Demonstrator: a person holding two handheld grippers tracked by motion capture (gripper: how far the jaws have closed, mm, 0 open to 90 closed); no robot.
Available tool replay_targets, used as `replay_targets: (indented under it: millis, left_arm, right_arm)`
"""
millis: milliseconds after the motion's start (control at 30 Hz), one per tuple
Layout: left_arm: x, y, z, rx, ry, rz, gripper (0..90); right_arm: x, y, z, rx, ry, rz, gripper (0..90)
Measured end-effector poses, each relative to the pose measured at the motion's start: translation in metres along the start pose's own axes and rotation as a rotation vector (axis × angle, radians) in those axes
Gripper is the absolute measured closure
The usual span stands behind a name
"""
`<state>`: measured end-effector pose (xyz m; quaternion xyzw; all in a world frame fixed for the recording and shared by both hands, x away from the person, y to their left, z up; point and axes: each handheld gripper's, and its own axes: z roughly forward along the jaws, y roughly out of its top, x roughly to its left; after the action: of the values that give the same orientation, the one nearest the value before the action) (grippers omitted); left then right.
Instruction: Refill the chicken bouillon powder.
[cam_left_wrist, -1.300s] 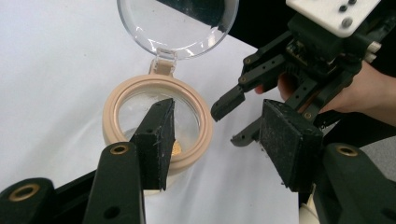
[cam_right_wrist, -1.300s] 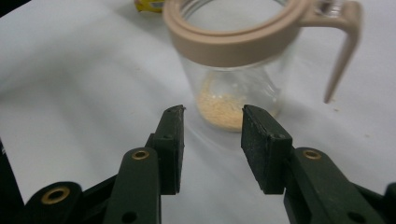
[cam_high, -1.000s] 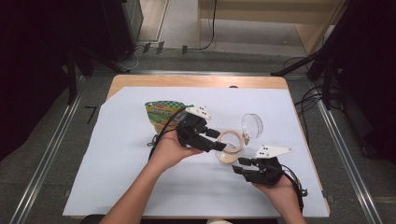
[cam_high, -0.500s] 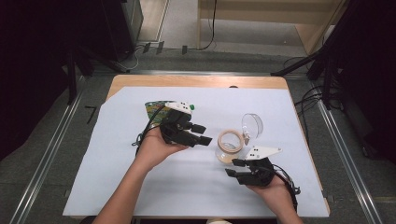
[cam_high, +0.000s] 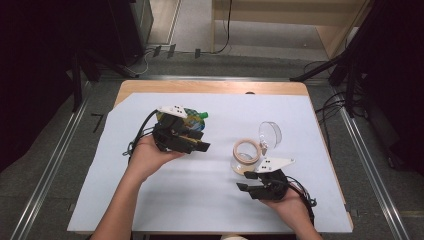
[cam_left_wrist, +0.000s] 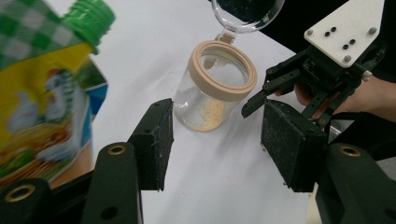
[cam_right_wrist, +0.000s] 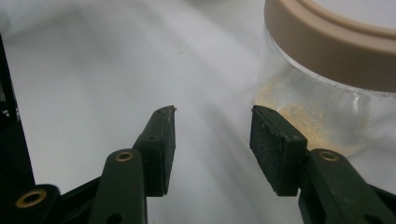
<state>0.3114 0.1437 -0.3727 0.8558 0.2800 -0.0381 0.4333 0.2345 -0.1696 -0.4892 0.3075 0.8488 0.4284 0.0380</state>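
Observation:
A clear glass jar (cam_high: 245, 156) with a tan rim stands mid-table, its hinged lid (cam_high: 270, 134) swung open behind it and some yellowish powder (cam_left_wrist: 201, 119) at its bottom. A colourful pouch (cam_left_wrist: 32, 98) with a green screw cap (cam_high: 200, 116) lies left of the jar. My left gripper (cam_high: 202, 141) hovers by the pouch, open and holding nothing, jaws pointing toward the jar. My right gripper (cam_high: 243, 189) sits low near the table's front, just right of and below the jar, open and holding nothing. In the right gripper view the jar (cam_right_wrist: 327, 88) is close on the right of the jaws.
A white sheet (cam_high: 150, 200) covers the wooden table (cam_high: 210, 87). Metal rails (cam_high: 55, 150) run on the floor along both sides. Cables (cam_high: 305, 192) trail from both grippers. The right gripper (cam_left_wrist: 322, 70) shows beyond the jar in the left gripper view.
My left gripper has drawn back leftward from the jar's rim to beside the pouch. The right gripper has slid slightly left and toward the front edge. The jar has stayed put.

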Motion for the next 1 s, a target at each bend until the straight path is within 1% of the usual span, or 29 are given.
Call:
replay_targets:
  millis: [167,267,367,433,500,600,800,1000]
  left_arm:
    - [0.007,-0.006,-0.015,-0.015,0.015,-0.011,44.7]
    - [0.013,-0.01,-0.025,-0.021,0.041,-0.022,44.7]
    - [0.017,-0.013,-0.034,-0.042,0.051,-0.041,44.7]
    - [0.019,-0.015,-0.04,-0.045,0.059,-0.042,44.8]
    - [0.021,-0.017,-0.045,-0.053,0.076,-0.046,44.8]
    - [0.026,-0.02,-0.052,-0.059,0.092,-0.064,44.7]
    - [0.037,-0.029,-0.063,-0.054,0.121,-0.09,45.4]
    - [0.045,-0.037,-0.073,-0.058,0.159,-0.099,45.2]
  right_arm:
    - [0.001,0.001,0.002,0.004,0.006,-0.004,51.4]
    - [0.001,0.002,0.002,0.003,0.009,-0.008,51.4]
    - [0.001,0.002,0.003,0.006,0.01,-0.008,51.3]
    - [0.001,0.002,0.003,0.007,0.01,-0.009,51.3]
    - [0.002,0.002,0.004,0.011,0.01,-0.006,51.3]
    - [0.002,0.002,0.004,0.012,0.01,-0.009,51.3]
    - [0.001,0.002,0.004,0.011,0.009,-0.01,51.2]
    - [0.002,0.002,0.005,0.017,0.008,-0.008,51.1]
